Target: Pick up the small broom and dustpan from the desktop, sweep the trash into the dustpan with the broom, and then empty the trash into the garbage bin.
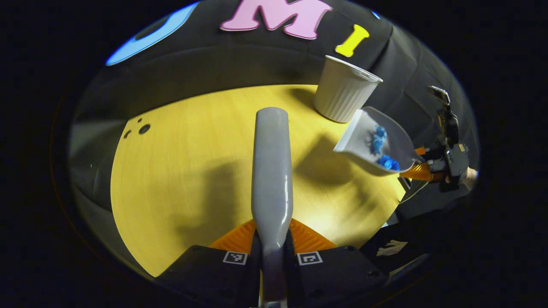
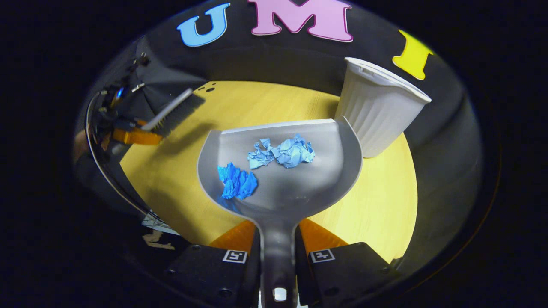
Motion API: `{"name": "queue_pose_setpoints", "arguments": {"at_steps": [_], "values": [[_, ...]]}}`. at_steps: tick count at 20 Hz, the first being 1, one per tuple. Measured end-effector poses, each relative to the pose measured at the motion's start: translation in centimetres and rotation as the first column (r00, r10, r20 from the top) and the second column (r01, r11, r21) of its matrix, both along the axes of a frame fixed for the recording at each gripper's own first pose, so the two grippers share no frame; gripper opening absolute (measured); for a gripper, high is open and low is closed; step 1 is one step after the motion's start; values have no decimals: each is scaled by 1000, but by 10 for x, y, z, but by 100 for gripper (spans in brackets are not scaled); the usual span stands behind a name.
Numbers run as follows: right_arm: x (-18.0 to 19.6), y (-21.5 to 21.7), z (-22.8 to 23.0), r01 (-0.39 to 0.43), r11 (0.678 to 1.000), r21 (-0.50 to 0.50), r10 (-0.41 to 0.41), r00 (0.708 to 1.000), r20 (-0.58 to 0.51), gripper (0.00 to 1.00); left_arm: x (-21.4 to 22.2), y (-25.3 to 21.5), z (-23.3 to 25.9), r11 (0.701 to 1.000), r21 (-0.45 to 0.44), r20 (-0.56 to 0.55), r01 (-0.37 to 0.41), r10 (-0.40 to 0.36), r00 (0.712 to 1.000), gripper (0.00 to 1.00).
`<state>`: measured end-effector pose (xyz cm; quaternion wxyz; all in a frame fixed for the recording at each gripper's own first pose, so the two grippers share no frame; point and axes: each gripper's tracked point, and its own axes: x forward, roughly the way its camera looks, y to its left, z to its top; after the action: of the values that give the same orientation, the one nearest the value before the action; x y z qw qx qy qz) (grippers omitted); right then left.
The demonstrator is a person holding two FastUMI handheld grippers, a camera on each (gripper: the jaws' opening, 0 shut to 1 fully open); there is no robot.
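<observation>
The right gripper [image 2: 276, 239], clamped on the handle of a grey dustpan [image 2: 280, 171] carrying crumpled blue paper scraps [image 2: 280, 153], holds it above the yellow desktop [image 2: 385, 201] beside the white ribbed garbage bin [image 2: 376, 111], while the left gripper [image 1: 272, 239] grips the small broom [image 1: 272, 171] over the desktop

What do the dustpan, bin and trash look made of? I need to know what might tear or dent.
Dustpan: smooth grey plastic, probably, with a soft sheen and moulded rim. Garbage bin: white ribbed plastic, apparently matte and rigid. Trash: blue crumpled paper or tissue, by its sharp creases.
</observation>
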<state>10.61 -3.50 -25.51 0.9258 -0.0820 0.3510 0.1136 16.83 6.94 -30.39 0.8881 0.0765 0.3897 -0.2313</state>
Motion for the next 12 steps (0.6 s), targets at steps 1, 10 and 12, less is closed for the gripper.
{"name": "queue_pose_setpoints", "arguments": {"at_steps": [1, 10, 12], "values": [[0, -1, -3, 0, 1000, 15, 0, 1000, 12, 39, -3, 12, -22, 1000, 1, -12, -19, 19, 1000, 28], [3, 0, -19, 20, 985, 169, -26, 999, 29, 38, -35, 37, -75, 998, -9, -38, -62, 61, 997, 28], [3, -6, -11, 32, 992, 126, -39, 998, 53, 39, -34, 46, -58, 998, -14, -41, -62, 61, 997, 28]]}}
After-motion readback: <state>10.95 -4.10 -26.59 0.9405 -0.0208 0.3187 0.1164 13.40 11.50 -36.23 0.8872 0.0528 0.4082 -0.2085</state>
